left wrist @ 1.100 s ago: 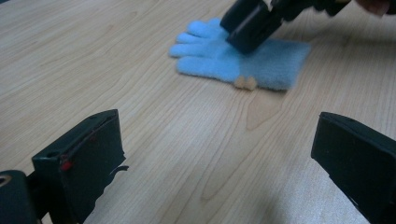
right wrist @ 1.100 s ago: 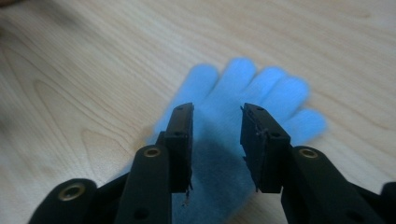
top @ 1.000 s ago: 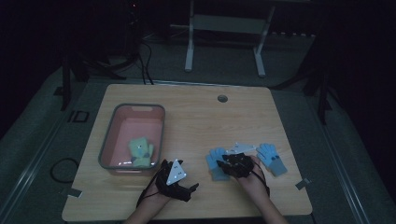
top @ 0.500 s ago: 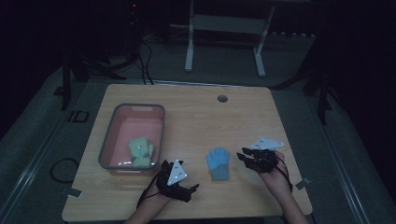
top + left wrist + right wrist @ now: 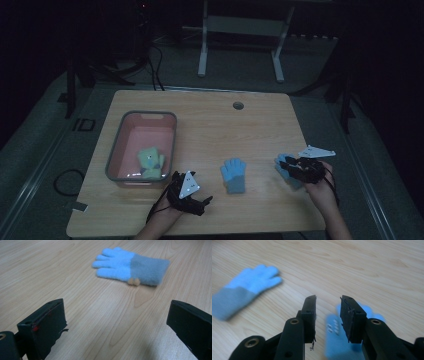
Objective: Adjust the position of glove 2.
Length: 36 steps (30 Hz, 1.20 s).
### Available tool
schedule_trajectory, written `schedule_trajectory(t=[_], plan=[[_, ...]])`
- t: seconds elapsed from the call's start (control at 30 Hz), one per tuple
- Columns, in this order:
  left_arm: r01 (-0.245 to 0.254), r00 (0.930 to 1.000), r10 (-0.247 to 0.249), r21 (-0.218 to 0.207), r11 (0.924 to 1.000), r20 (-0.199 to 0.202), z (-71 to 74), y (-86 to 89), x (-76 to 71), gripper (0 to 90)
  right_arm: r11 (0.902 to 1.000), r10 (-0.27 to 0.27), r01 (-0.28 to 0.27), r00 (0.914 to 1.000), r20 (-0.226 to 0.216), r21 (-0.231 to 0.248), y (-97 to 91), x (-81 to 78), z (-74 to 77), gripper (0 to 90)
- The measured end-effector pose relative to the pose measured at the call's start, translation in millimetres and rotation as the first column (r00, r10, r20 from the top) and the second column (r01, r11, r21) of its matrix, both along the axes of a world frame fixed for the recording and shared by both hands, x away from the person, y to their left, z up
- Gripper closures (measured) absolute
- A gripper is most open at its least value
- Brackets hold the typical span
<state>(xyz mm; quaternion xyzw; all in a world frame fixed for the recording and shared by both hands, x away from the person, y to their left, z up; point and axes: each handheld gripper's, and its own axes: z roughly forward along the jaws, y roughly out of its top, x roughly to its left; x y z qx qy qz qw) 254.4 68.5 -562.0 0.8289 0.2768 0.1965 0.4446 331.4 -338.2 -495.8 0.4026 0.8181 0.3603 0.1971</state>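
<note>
My right gripper hangs unclenched above one fuzzy blue knit glove; my left gripper stands wide, empty.

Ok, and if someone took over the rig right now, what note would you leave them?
Left tongs: open, empty, low over the table, facing the middle blue glove.
Right tongs: part-closed over the second blue glove at the table's right side; whether they grip it is unclear.
Done: green glove lies in the pink bin.
Left: probably both blue gloves, which are outside the bin.
</note>
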Motion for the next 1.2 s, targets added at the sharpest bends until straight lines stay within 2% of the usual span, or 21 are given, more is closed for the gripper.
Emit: schedule_trajectory(t=[0.17, 0.33, 0.47, 0.53, 0.67, 0.73, 0.77, 0.8, 0.87, 1.0, 1.2], plan=[[0.0, 1.0, 0.0, 0.003, 1.0, 0.0, -0.6, -0.5, 0.0, 2.4, 0.9989, -0.047, 0.047, 0.9987, -0.017, 0.006, -23.6, 3.1, -8.8, 63.2], [-0.001, 1.0, 0.001, 0.005, 1.0, 0.001, -0.6, -0.6, -0.1, 2.4, 0.9984, -0.056, 0.057, 0.9973, -0.048, 0.004, -39.3, 8.2, -21.8, 64.5], [0.002, 1.0, -0.002, 0.008, 1.0, 0.0, -0.8, -0.6, 0.1, 2.4, 0.9987, -0.051, 0.05, 0.9958, -0.076, -0.007, -43.7, 12.9, -35.3, 62.4], [0.002, 1.0, -0.002, 0.008, 1.0, -0.002, -1.0, -0.5, 0.1, 2.4, 0.9992, -0.04, 0.039, 0.9966, -0.073, -0.008, -43.2, 14.1, -40.0, 61.3], [0.005, 1.0, -0.005, 0.011, 0.9999, -0.004, -1.0, -0.7, -0.2, 2.5, 0.9993, -0.034, 0.032, 0.9966, -0.075, -0.018, -42.3, 18.0, -50.9, 64.9], [0.007, 1.0, -0.007, 0.015, 0.9999, -0.003, -1.4, -0.7, -0.1, 2.4, 0.9991, -0.037, 0.035, 0.9967, -0.073, -0.021, -41.8, 18.1, -51.1, 66.8], [0.007, 1.0, -0.007, 0.015, 0.9999, -0.002, -1.7, -0.7, 0.0, 2.5, 0.999, -0.039, 0.038, 0.9969, -0.069, -0.024, -40.9, 17.8, -51.8, 69.9], [0.009, 1.0, -0.009, 0.021, 0.9997, -0.001, -1.8, -0.5, 0.3, 2.4, 0.999, -0.04, 0.038, 0.997, -0.066, -0.025, -40.3, 17.5, -52.1, 77.2], [0.01, 1.0, -0.01, 0.022, 0.9997, 0.001, -1.7, -0.2, 0.5, 2.4, 0.9986, -0.048, 0.047, 0.9961, -0.074, -0.023, -38.7, 17.3, -51.8, 83.4], [0.009, 1.0, -0.009, 0.016, 0.9998, -0.002, -1.5, -0.1, 0.5, 2.4, 0.993, -0.112, 0.108, 0.9901, -0.084, -0.048, -31.4, 16.4, -48.3, 86.1], [0.01, 0.9999, -0.01, 0.018, 0.9998, -0.003, -1.6, -0.8, 0.2, 2.4, 0.9796, -0.201, 0.199, 0.9772, -0.07, -0.027, -17.4, 8.3, -27.0, 86.9]])
